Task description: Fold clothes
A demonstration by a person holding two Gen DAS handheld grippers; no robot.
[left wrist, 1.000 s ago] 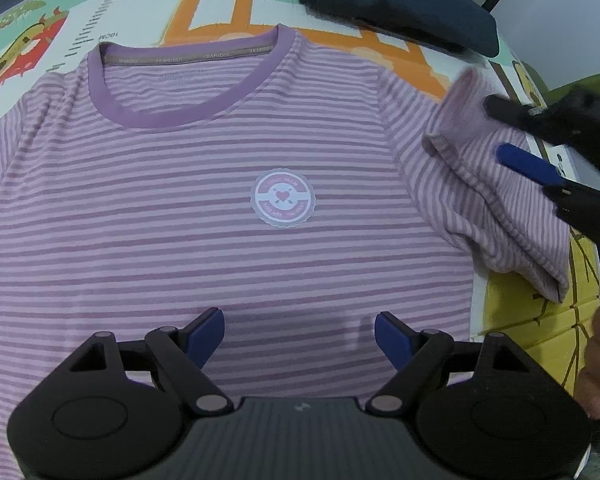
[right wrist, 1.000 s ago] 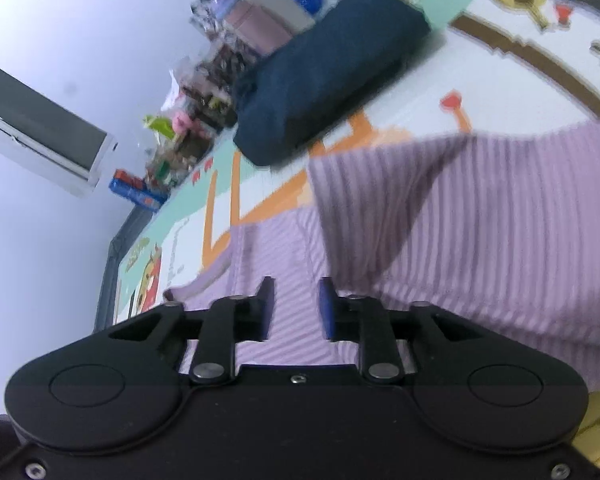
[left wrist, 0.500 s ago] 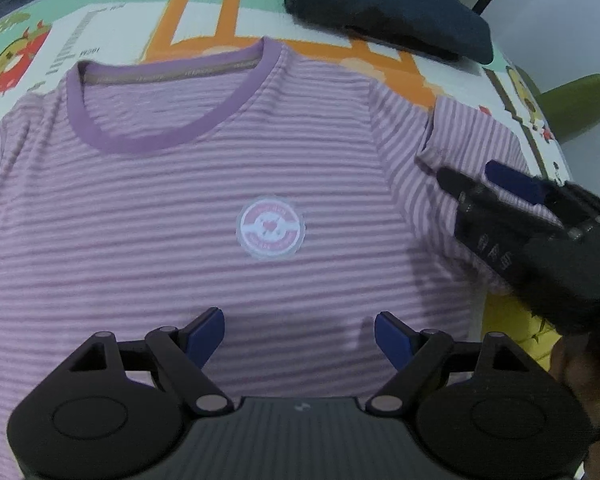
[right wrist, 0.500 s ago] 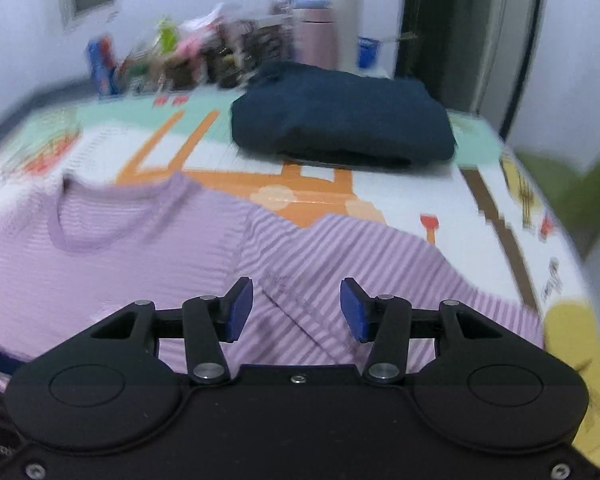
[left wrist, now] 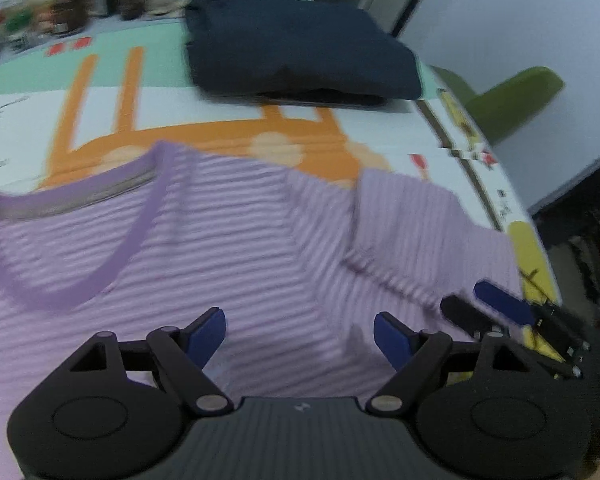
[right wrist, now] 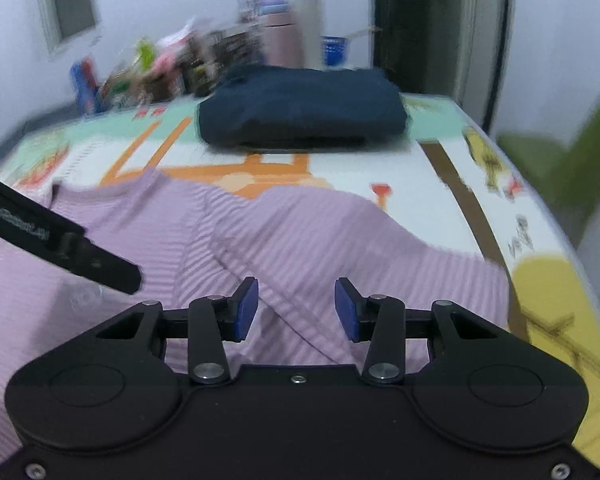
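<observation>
The left gripper (left wrist: 299,330) hangs low over the shirt (left wrist: 228,248), its blue pads spread wide with nothing between them; at its 3 o'clock the right gripper (left wrist: 488,308) shows, tips over the sleeve's edge. In the right wrist view the right gripper (right wrist: 296,307) is parted about halfway and holds nothing, with the sleeve (right wrist: 340,240) lying just beyond its pads. The shirt is lilac with fine darker stripes and a plain purple neckband (left wrist: 112,248), spread front-up on the mat (left wrist: 100,92) that covers the table. Its sleeve (left wrist: 428,232) at 2 o'clock lies loosely out to the side with a crease along its seam. At 12 o'clock, well apart from the shirt, sits a folded navy garment (left wrist: 300,60), and past it a blurred row of bottles and clutter (right wrist: 220,60). A second ago the right gripper was pinched on the sleeve, holding it raised; it has since let go, and the sleeve has dropped flat onto the mat. The left gripper has stayed wide open but moved up toward the collar, so the round badge has gone from view.
</observation>
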